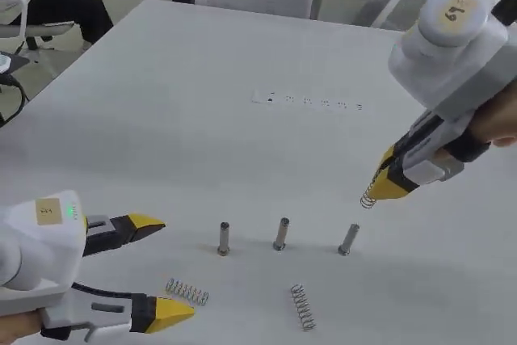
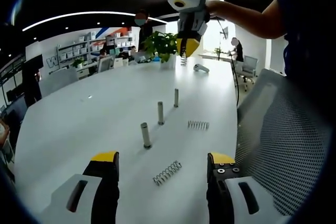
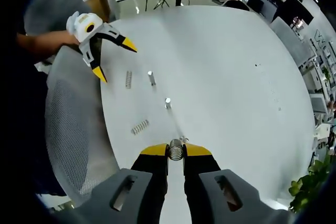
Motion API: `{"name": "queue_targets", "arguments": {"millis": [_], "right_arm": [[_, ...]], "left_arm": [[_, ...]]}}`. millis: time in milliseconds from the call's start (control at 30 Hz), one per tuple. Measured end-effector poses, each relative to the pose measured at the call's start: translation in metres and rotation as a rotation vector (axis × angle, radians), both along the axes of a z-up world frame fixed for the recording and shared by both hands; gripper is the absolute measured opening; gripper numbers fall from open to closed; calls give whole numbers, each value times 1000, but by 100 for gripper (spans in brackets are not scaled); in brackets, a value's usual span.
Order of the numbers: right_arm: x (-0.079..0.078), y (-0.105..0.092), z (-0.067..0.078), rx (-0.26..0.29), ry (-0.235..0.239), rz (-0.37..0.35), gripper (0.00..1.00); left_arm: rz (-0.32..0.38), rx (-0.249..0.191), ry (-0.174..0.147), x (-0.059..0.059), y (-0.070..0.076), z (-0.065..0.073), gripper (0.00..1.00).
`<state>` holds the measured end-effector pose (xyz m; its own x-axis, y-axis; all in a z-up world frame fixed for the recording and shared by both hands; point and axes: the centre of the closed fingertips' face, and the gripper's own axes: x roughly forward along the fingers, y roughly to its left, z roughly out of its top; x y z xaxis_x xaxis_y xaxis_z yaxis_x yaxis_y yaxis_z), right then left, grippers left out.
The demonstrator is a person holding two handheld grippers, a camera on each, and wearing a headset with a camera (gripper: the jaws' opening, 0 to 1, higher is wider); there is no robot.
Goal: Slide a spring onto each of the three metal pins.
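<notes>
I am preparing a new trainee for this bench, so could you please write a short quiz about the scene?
1. True or false: one of the three pins already carries a spring.
2. How many loose springs lie on the table? A) one B) two C) three
3. Fill in: the left gripper is open, and the right gripper is shut on a ____.
Key: 1 false, all pins are bare; 2 B; 3 spring.

Three pins [image 1: 280, 234] stand in a row on the table [image 1: 202, 103]. From the middle pin, one spring [image 1: 302, 306] lies at 5 o'clock. Another spring [image 1: 187, 291] lies at 8 o'clock, just ahead of the left gripper [image 1: 176, 268]. The right gripper [image 1: 380, 191], pinching a third spring [image 1: 369, 197], hangs at 2 o'clock.
</notes>
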<state>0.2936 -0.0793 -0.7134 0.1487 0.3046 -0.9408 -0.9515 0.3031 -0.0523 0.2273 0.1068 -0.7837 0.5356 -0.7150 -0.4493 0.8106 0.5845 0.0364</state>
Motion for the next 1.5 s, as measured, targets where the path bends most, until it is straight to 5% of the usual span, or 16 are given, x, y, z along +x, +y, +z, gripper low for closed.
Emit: {"name": "queue_targets", "arguments": {"millis": [567,1500], "right_arm": [[18,-9,-43,-32,44,-49,8],[25,-10,-64,-33,70,-78,8]], "left_arm": [[-4,-9,-3,-1,-5,4,67],[-2,-8,0,-2,-5,4,63]]}}
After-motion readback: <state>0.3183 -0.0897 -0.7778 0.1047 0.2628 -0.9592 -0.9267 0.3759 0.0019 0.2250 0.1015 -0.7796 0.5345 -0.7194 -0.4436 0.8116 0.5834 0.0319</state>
